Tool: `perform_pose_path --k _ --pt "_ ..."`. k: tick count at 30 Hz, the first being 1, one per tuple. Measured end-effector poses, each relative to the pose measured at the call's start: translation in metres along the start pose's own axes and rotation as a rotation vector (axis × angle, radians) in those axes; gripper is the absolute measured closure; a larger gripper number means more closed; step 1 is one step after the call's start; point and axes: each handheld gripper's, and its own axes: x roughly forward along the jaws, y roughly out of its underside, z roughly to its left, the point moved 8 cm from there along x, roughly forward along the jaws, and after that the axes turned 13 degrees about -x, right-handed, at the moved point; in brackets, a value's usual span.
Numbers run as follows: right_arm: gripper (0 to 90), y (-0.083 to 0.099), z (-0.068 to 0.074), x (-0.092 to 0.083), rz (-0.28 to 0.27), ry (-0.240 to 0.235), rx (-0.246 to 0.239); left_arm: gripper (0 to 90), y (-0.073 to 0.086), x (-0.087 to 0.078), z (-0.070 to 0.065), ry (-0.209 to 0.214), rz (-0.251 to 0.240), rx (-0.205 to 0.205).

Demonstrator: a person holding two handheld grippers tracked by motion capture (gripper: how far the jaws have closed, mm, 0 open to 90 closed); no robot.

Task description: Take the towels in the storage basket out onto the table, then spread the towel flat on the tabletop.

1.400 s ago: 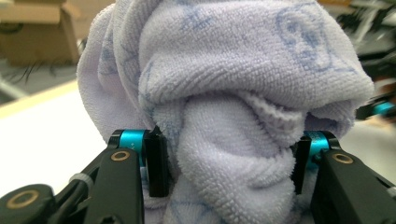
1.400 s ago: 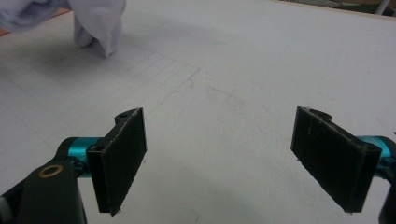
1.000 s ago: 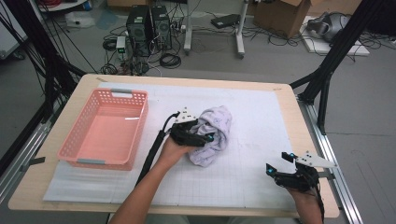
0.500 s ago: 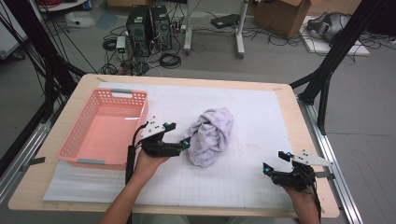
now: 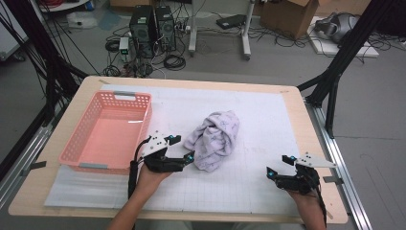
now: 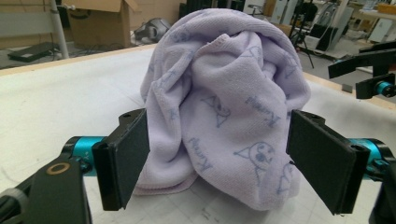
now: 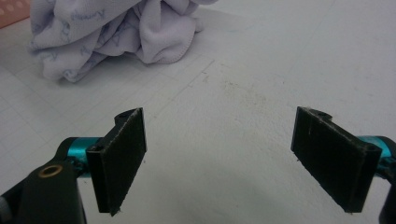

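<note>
A crumpled lilac towel [image 5: 215, 139] with blue cartoon prints lies bunched in the middle of the white grid mat [image 5: 253, 120]. My left gripper [image 5: 184, 148] sits just left of it, open, jaws facing the cloth. In the left gripper view the towel [image 6: 224, 98] rises as a heap right beyond the spread jaws, and nothing is gripped. My right gripper [image 5: 279, 166] rests open near the table's front right corner, well apart from the towel. The right gripper view shows bare mat between its jaws and the towel [image 7: 116, 32] at the upper left.
A pink plastic basket [image 5: 84, 143] stands on the left part of the table, close beside my left hand. The table's wooden edge [image 5: 316, 143] runs along the right. Computers, cables and boxes lie on the floor beyond the far edge.
My left gripper drew back off the towel toward the left and front, letting the cloth go, and now faces it again from close by. The right gripper has barely moved.
</note>
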Motion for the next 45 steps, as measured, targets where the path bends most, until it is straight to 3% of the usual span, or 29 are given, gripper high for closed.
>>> perform_pose_path --k 8,15,20,25,33,35,37,38,39,41,43,45 --pt "16.8 -0.001 0.003 0.002 0.005 0.003 0.000 21.9 -0.002 -0.002 0.005 -0.012 -0.017 -0.016" --pt "16.8 -0.003 0.006 0.014 0.027 -0.007 -0.005 23.3 -0.001 -0.003 0.008 -0.010 -0.014 -0.020" --pt "16.7 -0.010 0.017 0.037 0.048 -0.054 -0.006 26.2 0.000 -0.002 0.006 -0.002 -0.004 -0.017" --pt "17.0 -0.023 0.036 0.071 0.089 -0.120 -0.068 28.5 0.001 -0.002 0.009 -0.006 -0.003 -0.023" --pt "33.0 -0.051 0.064 0.114 0.070 -0.199 -0.107 36.7 0.002 -0.002 0.010 -0.006 0.005 -0.019" --pt "37.5 -0.053 0.068 0.126 0.092 -0.192 -0.120 38.7 0.002 -0.003 0.011 -0.010 0.005 -0.018" --pt "47.9 -0.051 0.068 0.134 0.130 -0.156 -0.138 41.0 0.002 -0.003 0.012 -0.006 0.009 -0.016" --pt "55.7 -0.053 0.067 0.135 0.128 -0.138 -0.142 42.9 0.002 -0.003 0.011 -0.003 0.009 -0.015" --pt "74.3 -0.052 0.064 0.134 0.133 -0.125 -0.141 45.4 0.003 -0.003 0.011 -0.003 0.011 -0.013" --pt "76.9 -0.052 0.063 0.133 0.132 -0.132 -0.134 45.8 0.003 -0.003 0.011 -0.002 0.011 -0.012" --pt "80.5 -0.051 0.061 0.124 0.127 -0.169 -0.099 45.8 0.003 -0.002 0.011 0.001 0.016 -0.014" --pt "80.8 -0.050 0.062 0.119 0.126 -0.182 -0.102 45.8 0.004 -0.002 0.011 0.001 0.021 -0.013"
